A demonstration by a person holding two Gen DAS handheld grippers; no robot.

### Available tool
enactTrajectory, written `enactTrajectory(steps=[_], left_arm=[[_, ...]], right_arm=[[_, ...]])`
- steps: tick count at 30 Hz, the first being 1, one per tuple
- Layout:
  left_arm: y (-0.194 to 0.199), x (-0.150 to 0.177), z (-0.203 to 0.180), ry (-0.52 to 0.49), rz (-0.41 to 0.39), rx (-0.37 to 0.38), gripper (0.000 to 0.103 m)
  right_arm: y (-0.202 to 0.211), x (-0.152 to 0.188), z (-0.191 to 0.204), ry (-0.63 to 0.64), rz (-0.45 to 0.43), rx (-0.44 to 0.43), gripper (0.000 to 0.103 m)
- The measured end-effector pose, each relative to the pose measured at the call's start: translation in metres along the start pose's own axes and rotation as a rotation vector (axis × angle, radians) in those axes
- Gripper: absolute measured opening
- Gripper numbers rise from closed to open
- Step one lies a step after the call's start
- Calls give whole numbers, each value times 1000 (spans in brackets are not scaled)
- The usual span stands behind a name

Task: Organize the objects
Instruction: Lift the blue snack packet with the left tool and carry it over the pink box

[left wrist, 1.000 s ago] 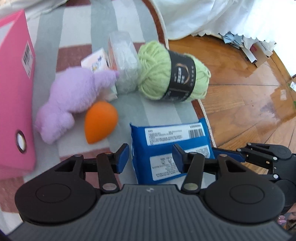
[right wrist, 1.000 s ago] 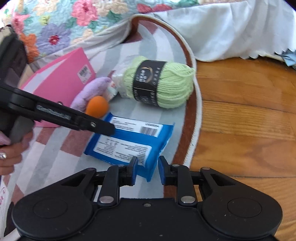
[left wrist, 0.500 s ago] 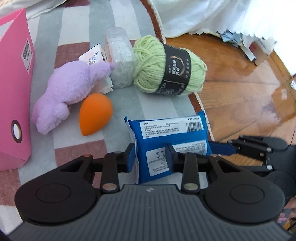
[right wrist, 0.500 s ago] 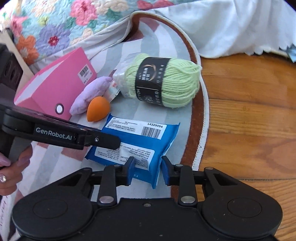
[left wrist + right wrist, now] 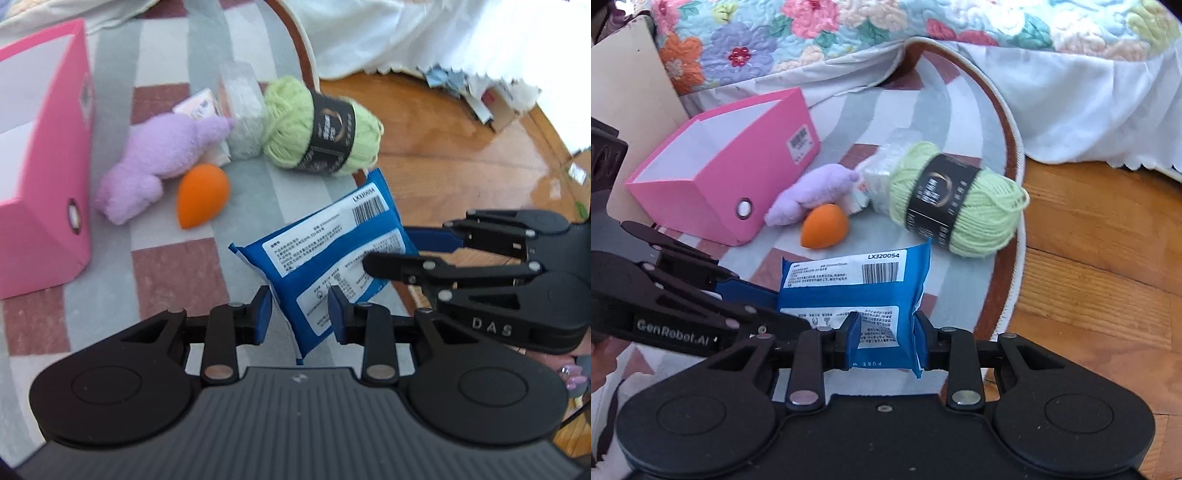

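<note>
Two claws, left claw and right claw, both pinch a blue wipes pack above the rug's edge; next, judging by the task, it goes into the pink box.

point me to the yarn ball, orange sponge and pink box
yarn ball [image 5: 982, 225], right wrist view, green strands right of its black label
orange sponge [image 5: 824, 225], right wrist view, rounded body
pink box [image 5: 713, 192], right wrist view, long outer side wall

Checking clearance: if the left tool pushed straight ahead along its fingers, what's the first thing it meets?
The blue wipes pack already clamped in the left tool. Beyond that, the line seems to run toward the green yarn skein on the rug, though depth is hard to judge.
</note>
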State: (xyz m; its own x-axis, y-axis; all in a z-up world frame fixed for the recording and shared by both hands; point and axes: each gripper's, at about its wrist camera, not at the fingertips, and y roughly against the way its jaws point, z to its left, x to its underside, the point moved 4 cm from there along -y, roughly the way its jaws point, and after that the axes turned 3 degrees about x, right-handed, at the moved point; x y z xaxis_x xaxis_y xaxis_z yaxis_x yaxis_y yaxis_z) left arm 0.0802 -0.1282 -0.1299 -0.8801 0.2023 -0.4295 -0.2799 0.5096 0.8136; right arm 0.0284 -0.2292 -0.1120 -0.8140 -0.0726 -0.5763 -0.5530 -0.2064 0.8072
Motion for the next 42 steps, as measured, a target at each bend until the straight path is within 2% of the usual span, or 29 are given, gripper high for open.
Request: enactTrajectory(steps=[9,16,20,23,32,42], left_arm=[[65,-19,-5,-70,-54,-39,31],[117,-27,-3,-119,-79,-119,31],[140,-26,7,-61,-42,-171,31],[157,-24,12,-52,-58,-200,31],[191,-22,38,-11,-59,-233,32],[218,-53,75,68,-63,-266,32]], right_arm=[[33,-21,30,-20,7,-57,35],[50,-43,63,-7,-2,-106,29],[60,-58,85,31,-7,-148,27],[68,-63,103,83,-21,-156,27],[70,-85,141,135,9,-173,26],[61,-137,182,235,26,-140,26]])
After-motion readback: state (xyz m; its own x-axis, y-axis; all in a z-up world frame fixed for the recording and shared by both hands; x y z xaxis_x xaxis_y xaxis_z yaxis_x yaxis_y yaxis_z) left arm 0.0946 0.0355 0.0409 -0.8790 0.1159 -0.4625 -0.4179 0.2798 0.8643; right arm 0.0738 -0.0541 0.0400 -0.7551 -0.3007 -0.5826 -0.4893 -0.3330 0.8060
